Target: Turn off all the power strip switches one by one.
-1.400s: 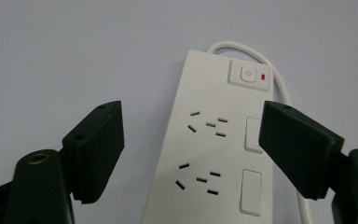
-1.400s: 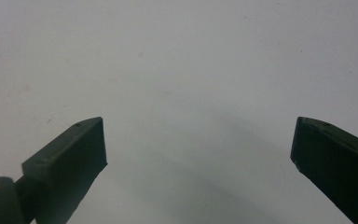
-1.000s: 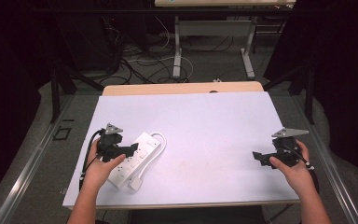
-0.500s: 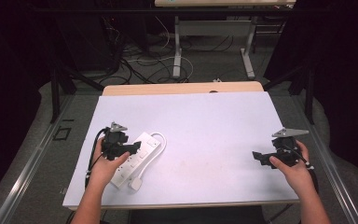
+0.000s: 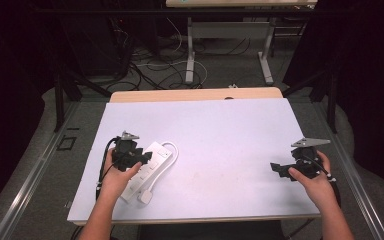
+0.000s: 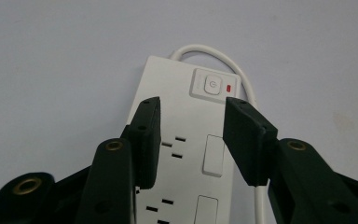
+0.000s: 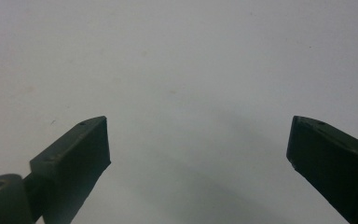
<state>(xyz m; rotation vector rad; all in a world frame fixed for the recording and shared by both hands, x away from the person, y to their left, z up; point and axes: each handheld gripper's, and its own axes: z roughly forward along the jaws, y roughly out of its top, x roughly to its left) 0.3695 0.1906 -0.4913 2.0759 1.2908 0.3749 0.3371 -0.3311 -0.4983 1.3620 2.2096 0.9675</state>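
Left gripper (image 6: 191, 140) jaws parted above white power strip (image 6: 191, 154) near its switch (image 6: 213, 86), right gripper (image 7: 198, 149) wide open over bare table (image 5: 230, 135)

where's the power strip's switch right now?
In the left gripper view, the power switch sits at the far end of the power strip, just beyond the open left claw, beside the cord exit.

I am viewing a white table top (image 5: 230, 135) as the landmark. A bare wooden strip (image 5: 195, 94) is running along its far edge. Beyond that edge, cables (image 5: 160, 65) are lying tangled on the grey floor (image 5: 230, 70), and the white legs of a second desk (image 5: 190, 52) are standing past them. Dark curtains (image 5: 365, 75) are hanging to either side.
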